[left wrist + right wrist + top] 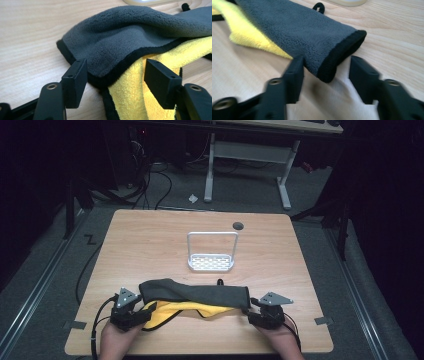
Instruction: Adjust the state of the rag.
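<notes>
I see the cloth [197, 296] lying on the near part of the counter [150, 240], its long axis running across from my left to my right, folded so the grey face sits on top and the yellow face spills out along the near edge. Its black-bound left end points toward my left tool [145, 312] and its narrower right end toward my right tool [251, 312]. In the left gripper view the cloth corner [112, 50] lies between the two jaws, which stand wide and clear of the fabric, so that tool is released; no pad presses the pile. In the right gripper view the black-hemmed end [337, 60] sits between the jaws; the left jaw is at the fabric's edge, but the picture is blurred by motion and I cannot tell whether it presses, while the right jaw stands apart from the hem, so I read it as not clenched. A small black loop [319, 7] shows beyond the cloth. Behind it, a white rack [211, 252] stands upright mid-counter, cut off to a pale sliver in both gripper views. Both hands [117, 340] come in from the near edge, low and level, tools aimed inward at the cloth's ends.
</notes>
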The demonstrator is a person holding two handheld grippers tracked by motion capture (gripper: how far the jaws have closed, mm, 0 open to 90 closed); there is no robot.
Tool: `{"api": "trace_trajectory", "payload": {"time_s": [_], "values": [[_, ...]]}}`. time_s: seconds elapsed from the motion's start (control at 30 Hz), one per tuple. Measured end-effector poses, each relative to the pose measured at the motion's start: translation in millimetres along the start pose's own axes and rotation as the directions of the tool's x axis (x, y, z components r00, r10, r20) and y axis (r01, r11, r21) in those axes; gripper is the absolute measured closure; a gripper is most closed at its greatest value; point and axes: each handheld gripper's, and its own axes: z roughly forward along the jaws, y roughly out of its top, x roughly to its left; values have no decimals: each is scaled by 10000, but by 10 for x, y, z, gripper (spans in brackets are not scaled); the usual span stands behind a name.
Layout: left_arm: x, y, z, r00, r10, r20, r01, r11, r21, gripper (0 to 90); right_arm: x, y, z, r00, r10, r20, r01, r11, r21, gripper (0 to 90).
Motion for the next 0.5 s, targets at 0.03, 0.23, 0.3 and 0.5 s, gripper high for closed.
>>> {"api": "trace_trajectory", "payload": {"time_s": [0.03,0.23,0.3,0.5], "values": [[-11,4,-5,9999,-46,140,47,9999,-106,362,-7,19,19,9999,-112,9,112,9999,-86,678],[-227,44,-21,9965,804,215,-795,9961,-387,381,-9,282,-76,9987,-128,495,195,9902,-1386,799],[-289,41,19,9941,1058,252,-1054,9943,-180,391,-43,361,-70,9968,-190,770,310,9872,-1566,793],[-373,42,8,9882,1522,153,-1519,9882,-193,406,-377,458,297,9912,652,1154,-565,9954,-769,673]]}}
